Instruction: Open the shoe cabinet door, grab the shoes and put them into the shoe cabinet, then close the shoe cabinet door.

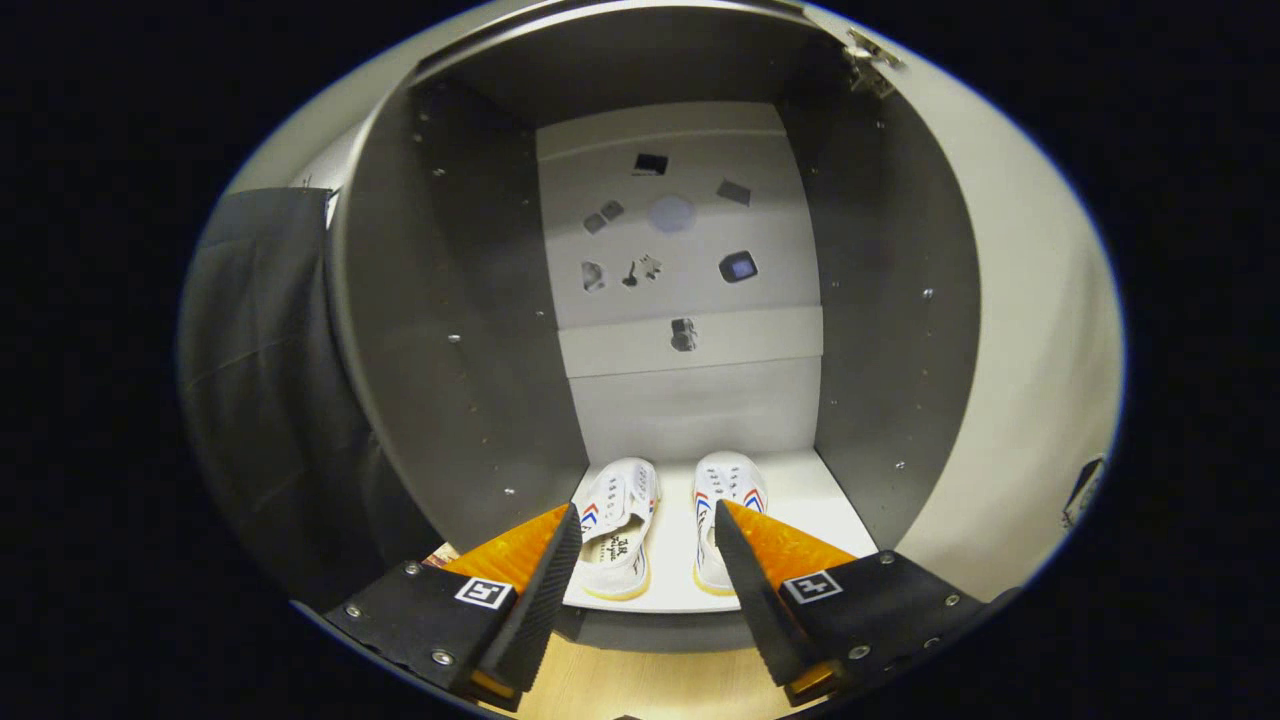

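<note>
Inside the shoe cabinet (450, 330), shoes (665, 525) sit; my gripper (648, 528) is released (empty). Risk: door (1020, 330) swing clipping heels at the shelf (800, 500) edge.

Dim, shadowed side walls, brighter back panel (690, 260), sharp focus, heavy fisheye bending toward the rim.

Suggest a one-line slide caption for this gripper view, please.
Open gripper faces the pair of white shoes set inside the shoe cabinet, door open.
</note>
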The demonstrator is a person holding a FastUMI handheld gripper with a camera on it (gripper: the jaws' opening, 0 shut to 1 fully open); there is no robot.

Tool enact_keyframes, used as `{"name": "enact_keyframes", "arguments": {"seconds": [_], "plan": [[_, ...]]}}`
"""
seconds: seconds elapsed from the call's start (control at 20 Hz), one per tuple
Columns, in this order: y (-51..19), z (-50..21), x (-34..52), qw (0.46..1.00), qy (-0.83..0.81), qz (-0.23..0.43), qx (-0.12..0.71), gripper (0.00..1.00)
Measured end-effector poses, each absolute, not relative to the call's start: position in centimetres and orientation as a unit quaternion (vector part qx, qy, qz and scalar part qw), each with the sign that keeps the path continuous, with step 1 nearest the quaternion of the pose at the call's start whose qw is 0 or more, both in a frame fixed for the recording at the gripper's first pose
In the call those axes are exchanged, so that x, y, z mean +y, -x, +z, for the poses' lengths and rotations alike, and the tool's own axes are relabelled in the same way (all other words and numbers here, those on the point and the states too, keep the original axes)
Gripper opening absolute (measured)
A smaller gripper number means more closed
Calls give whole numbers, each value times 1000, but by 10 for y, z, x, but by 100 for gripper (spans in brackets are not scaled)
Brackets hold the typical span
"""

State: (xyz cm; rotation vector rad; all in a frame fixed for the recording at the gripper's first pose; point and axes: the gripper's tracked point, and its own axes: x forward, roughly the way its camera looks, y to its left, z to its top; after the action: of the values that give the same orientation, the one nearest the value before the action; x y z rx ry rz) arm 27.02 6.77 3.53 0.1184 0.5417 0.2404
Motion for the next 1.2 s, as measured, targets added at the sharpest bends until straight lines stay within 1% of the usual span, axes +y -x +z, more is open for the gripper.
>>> {"name": "enact_keyframes", "arguments": {"seconds": [0.05, 0.15, 0.35, 0.65, 0.8, 0.9, 1.1, 1.2], "plan": [[-255, 47, 66, 958, -54, 121, 254, 87], [-220, 61, 61, 962, -50, 123, 241, 91], [-160, 86, 39, 966, -42, 122, 225, 93], [-75, 121, -10, 971, -40, 134, 197, 93], [-34, 122, -43, 968, -17, 130, 216, 93], [-15, 127, -65, 969, 4, 119, 219, 93], [27, 142, -92, 968, -7, 130, 216, 93], [34, 145, -118, 970, -14, 119, 211, 93]]}}
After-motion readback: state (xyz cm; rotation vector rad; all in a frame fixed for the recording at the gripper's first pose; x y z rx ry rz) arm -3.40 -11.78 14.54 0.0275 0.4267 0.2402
